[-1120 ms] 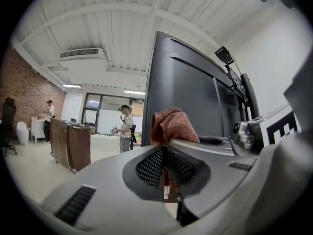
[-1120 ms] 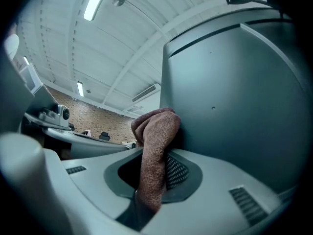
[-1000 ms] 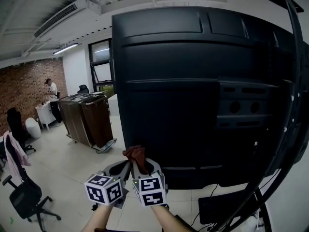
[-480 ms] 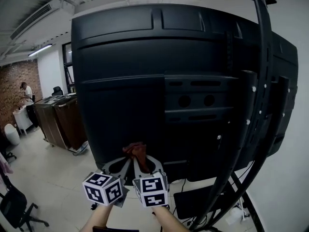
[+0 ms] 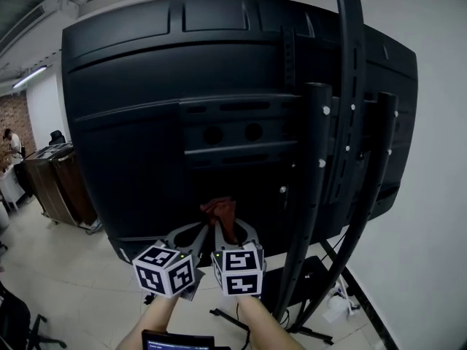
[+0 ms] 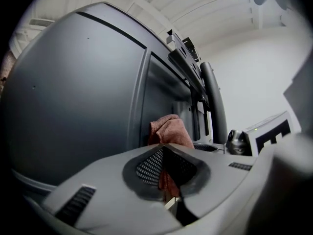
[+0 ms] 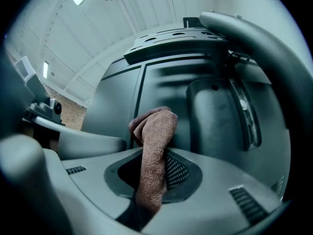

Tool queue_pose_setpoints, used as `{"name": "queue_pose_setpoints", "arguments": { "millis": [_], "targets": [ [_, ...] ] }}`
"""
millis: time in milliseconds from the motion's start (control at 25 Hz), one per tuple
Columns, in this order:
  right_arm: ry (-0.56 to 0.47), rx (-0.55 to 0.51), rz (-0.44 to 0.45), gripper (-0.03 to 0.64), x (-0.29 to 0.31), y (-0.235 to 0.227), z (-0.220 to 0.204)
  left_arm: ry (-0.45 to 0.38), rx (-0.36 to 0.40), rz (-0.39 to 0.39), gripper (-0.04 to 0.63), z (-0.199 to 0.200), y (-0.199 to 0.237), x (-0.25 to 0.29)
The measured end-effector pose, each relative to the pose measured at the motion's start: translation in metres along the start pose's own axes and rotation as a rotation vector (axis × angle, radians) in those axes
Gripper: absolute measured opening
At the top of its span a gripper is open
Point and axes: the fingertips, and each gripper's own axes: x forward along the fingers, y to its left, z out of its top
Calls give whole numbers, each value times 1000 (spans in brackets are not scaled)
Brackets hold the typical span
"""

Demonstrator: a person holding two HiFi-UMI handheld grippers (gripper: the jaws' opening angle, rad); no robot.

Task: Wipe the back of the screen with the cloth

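The black back of a large screen fills the head view, mounted on a stand of black poles. A reddish-brown cloth is bunched against the screen's lower part, just left of the stand. Both grippers meet at it: my left gripper and my right gripper are each shut on the cloth. In the left gripper view the cloth pokes out past the left gripper beside the screen. In the right gripper view the cloth hangs through the right gripper.
The stand's curved pole runs close on the right. Cables and a black box lie on the floor under the stand. A brown cart and a person are far off at the left. A white wall is at the right.
Both grippers and the cloth have moved right along the lower back of the screen, toward the stand poles. The cart and the room at the left have slid out of view.
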Motion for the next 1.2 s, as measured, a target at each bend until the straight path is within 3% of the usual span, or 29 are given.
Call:
{"name": "queue_pose_setpoints", "arguments": {
  "millis": [240, 440, 640, 920, 1200],
  "targets": [
    [3, -1, -27, 66, -15, -8, -1, -7, -30, -43, 9, -1, -18, 4],
    [-79, -38, -44, 66, -45, 1, 23, -5, -35, -95, 9, 5, -34, -10],
    [-96, -105, -106, 66, -86, -4, 39, -5, -3, -216, 9, 6, -71, -15],
    [-64, -71, -254, 66, -160, -55, 61, -7, -37, -403, 9, 10, -153, 3],
    [-78, -77, -311, 66, -242, -136, 87, -22, -7, -477, 8, 28, -263, 40]
  ]
}}
